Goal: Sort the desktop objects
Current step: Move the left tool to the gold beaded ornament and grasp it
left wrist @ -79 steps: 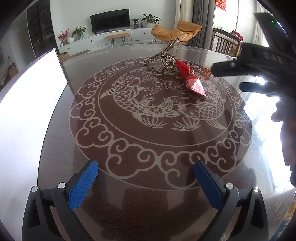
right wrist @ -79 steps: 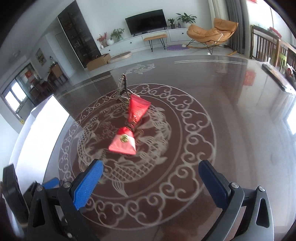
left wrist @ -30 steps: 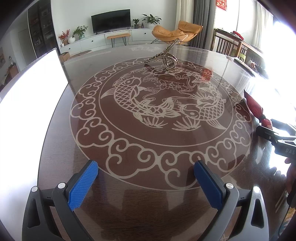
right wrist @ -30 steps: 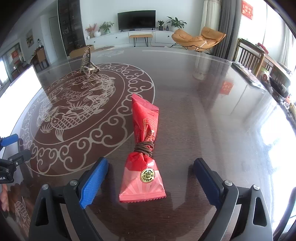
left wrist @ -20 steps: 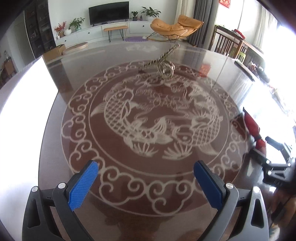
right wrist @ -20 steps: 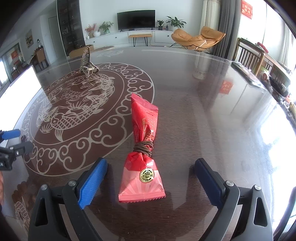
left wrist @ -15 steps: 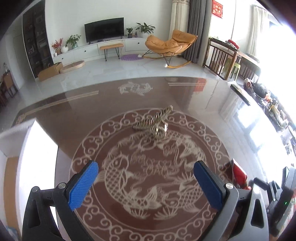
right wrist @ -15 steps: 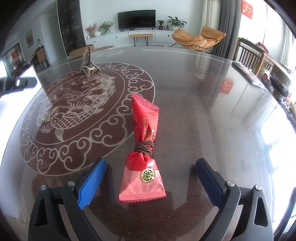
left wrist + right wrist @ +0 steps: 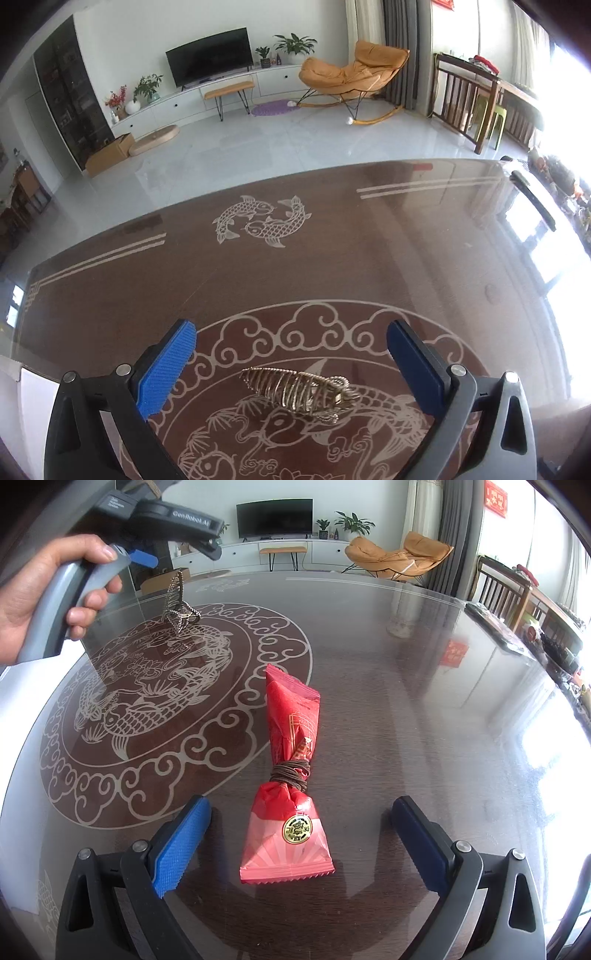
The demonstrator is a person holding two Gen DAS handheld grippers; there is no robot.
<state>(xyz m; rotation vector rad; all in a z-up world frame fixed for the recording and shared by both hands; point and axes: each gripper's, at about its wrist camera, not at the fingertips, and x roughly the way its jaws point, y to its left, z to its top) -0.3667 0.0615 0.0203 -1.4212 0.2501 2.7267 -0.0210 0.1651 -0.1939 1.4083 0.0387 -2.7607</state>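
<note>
We are holding two claw tools over a dark, glossy table (image 9: 369,258) inlaid with pale fish and cloud patterns.

Our left gripper (image 9: 291,365) has its blue-padded jaws spread wide apart and holds nothing. Between them, close to the camera, a gold wire hair clip (image 9: 299,391) lies on its side across the fish pattern, clear of both pads. From the right camera the same clip (image 9: 179,605) shows farther back on the table, with our left hand (image 9: 44,590) wrapped around the tool's grey handle above it.

Our right gripper (image 9: 301,843) is also spread wide and empty. A red candy packet (image 9: 291,775), cinched in the middle with brown cord and sealed with a gold sticker, lies flat on the table between its pads, touching neither. It sits just outside the round cloud border, well apart from the clip.

We judge the left tool is lining up to pick up the clip. The risks from here: the clip is thin, open wire on a slick surface, so closing too high or off-centre could squeeze it sideways and send it skating away. Pads pressed down too hard could scrape the tabletop. The clip may also tilt or twist in the grip once lifted.
</note>
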